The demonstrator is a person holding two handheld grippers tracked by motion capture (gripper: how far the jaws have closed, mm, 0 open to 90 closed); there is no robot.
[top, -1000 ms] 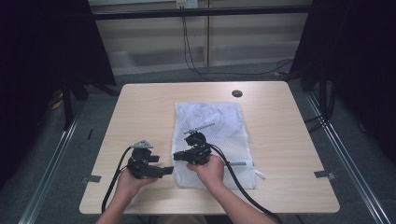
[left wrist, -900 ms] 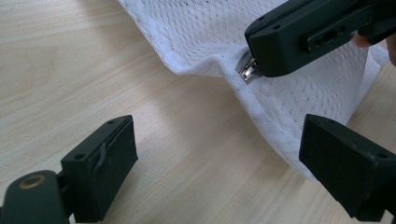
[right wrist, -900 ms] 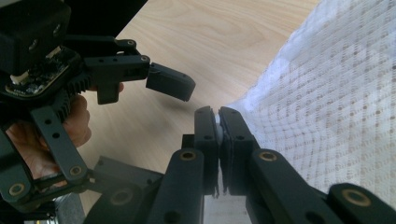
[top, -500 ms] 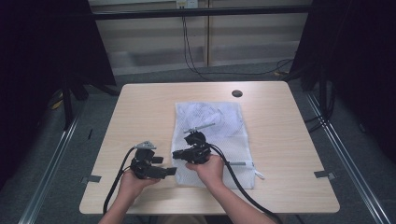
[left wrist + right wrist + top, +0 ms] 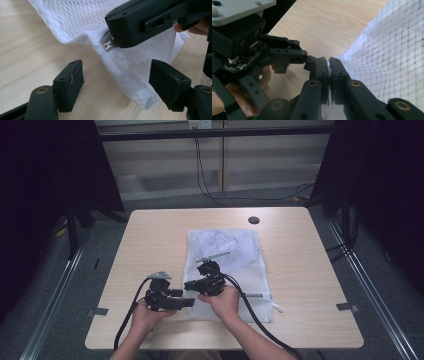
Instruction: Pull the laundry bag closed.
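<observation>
In the high view, a white mesh bag [image 5: 227, 270] is seen lying flat on the light wooden counter [image 5: 150, 235], near its middle and reaching toward the near edge. The left gripper [image 5: 186, 303] is held just beside the bag's near left corner, and the right gripper [image 5: 189, 285] is held over the bag's left edge, close to the left one. A round dark hole [image 5: 253, 220] is seen in the counter beyond the bag.

In the left gripper view, the left gripper [image 5: 116, 82] is shown with its jaws spread wide apart, and the lifted corner of the mesh bag [image 5: 130, 72] hangs between them without being touched. A small metal zipper pull [image 5: 108, 43] is seen on the bag's hem, right at the tip of the right gripper [image 5: 120, 42] above it.

In the right gripper view, the right gripper [image 5: 328, 68] is shown with its jaws pressed together on a thin white strip of the mesh bag [image 5: 392, 60], whose fabric is raised off the counter [image 5: 332, 22] to the right. The left gripper [image 5: 308, 62] is seen just beside it.
</observation>
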